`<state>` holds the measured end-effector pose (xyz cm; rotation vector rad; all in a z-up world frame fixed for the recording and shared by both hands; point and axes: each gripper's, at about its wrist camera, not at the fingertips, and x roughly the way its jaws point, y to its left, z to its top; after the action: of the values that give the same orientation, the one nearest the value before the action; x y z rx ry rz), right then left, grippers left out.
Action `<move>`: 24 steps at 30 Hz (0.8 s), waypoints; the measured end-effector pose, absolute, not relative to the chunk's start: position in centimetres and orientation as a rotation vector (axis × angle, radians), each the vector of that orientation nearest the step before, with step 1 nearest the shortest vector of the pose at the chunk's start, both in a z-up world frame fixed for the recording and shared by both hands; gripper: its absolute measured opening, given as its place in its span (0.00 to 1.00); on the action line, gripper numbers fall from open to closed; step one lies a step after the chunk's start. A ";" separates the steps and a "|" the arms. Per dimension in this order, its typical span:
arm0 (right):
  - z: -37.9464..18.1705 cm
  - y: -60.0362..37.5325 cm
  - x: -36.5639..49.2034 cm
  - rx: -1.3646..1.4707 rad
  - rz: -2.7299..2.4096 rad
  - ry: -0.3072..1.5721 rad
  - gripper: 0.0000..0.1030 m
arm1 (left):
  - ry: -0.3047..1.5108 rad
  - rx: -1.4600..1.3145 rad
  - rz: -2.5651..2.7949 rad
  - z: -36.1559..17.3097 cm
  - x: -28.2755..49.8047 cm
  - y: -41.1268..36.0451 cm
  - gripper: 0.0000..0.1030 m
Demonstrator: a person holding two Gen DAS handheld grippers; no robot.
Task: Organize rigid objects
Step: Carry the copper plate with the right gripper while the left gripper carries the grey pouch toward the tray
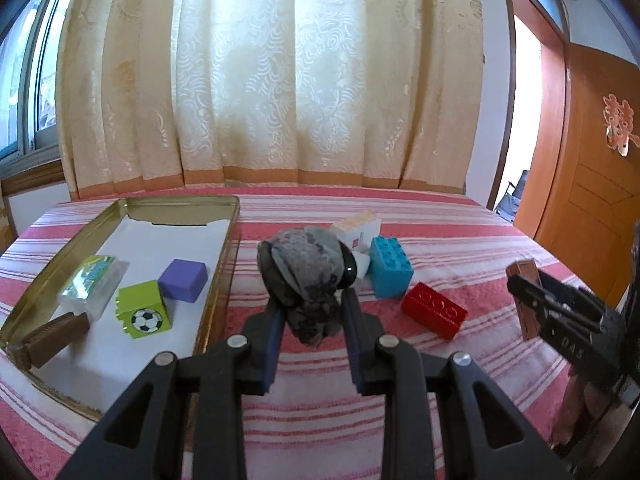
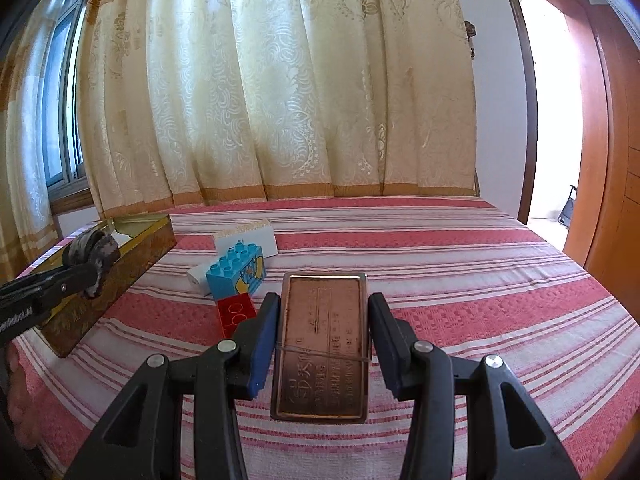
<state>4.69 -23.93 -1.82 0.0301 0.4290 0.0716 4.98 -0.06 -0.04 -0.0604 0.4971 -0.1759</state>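
Left gripper (image 1: 310, 340) clamped narrow on a grey mottled lump (image 1: 304, 276), lower centre of the left wrist view; what the lump is cannot be told (stone or wrapped bundle, with a dark glossy bit at its right side); it is pinched low, so most of its bulk stands proud above the fingertips, clear of the striped cloth (image 1: 460, 208).

Gold tin tray (image 1: 224, 264) at left of the same view, paper-lined; inside it: purple block (image 1: 183, 280), green cube with a football sticker (image 1: 143, 309), clear plastic case (image 1: 93, 284), brown ridged bar (image 1: 52, 336) at the near corner; pieces lie apart with bare liner toward the far end, so room is left; judged to be the collecting place, the held lump likely bound for it.

Right gripper (image 2: 323, 340) holds a flat copper-coloured tin (image 2: 323, 344) by its long edges, lid face up toward the camera, a thin band across it; gripping the narrow width suits the jaw span and keeps it level.

Not yet gathered, mid-frame on the cloth: blue studded brick (image 1: 390, 268), red studded brick (image 1: 434, 314) just beside it, white block (image 1: 358, 226) behind, a smaller white piece (image 2: 199, 278) touching the blue brick's left.

Risk, judged: the lump is top-heavy in that low pinch; could tip on release.
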 end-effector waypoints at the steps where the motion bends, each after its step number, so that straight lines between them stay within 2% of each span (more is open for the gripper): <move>1: -1.8 -23.9 4.7 0.030 0.071 0.429 0.46 | 0.496 -0.060 -0.173 -0.2 4.8 0.1 0.26; 24: -1.6 -21.1 3.6 0.025 0.092 0.369 0.46 | 0.437 -0.029 -0.149 -0.1 3.4 0.4 0.26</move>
<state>3.59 -21.08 -1.56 0.0248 0.3689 0.0922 3.45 0.40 -0.13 -0.0286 0.4368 -0.1486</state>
